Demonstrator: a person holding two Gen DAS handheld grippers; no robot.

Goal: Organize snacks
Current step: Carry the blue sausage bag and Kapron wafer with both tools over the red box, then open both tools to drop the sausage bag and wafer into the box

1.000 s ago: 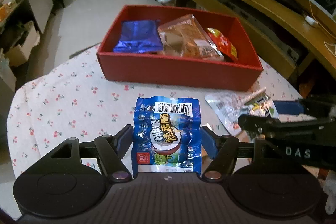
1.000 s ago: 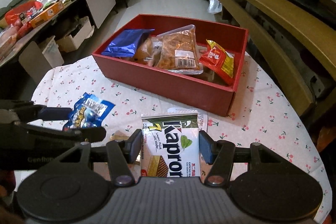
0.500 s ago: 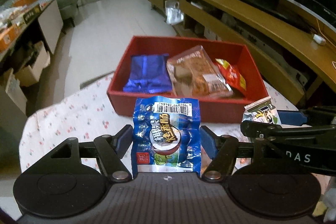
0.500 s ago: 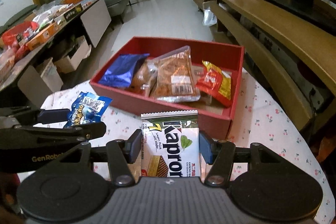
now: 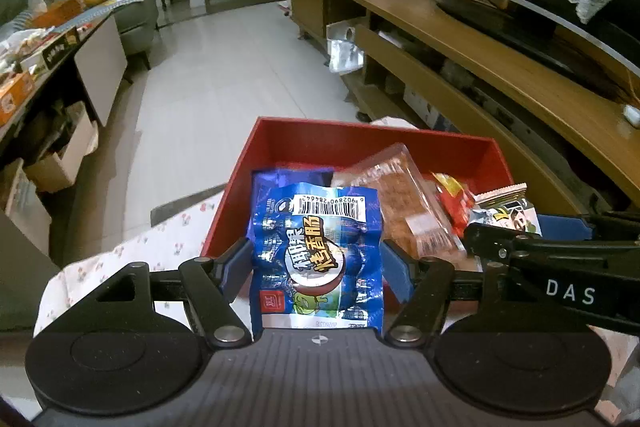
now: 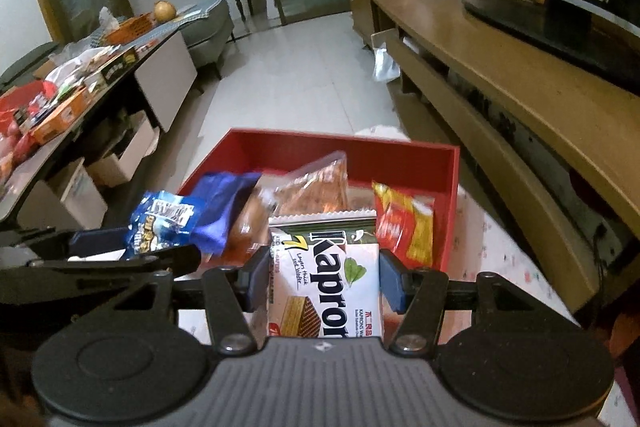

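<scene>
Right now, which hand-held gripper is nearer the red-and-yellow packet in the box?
Right. The right hand-held gripper is just short of the red-and-yellow packet; the left hand-held gripper faces the red box's opposite end.

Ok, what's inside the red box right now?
In the red box: a blue bag, a clear pack of brown snacks and a red-yellow packet. The two held packets cover its near part, so anything there is unseen.
</scene>
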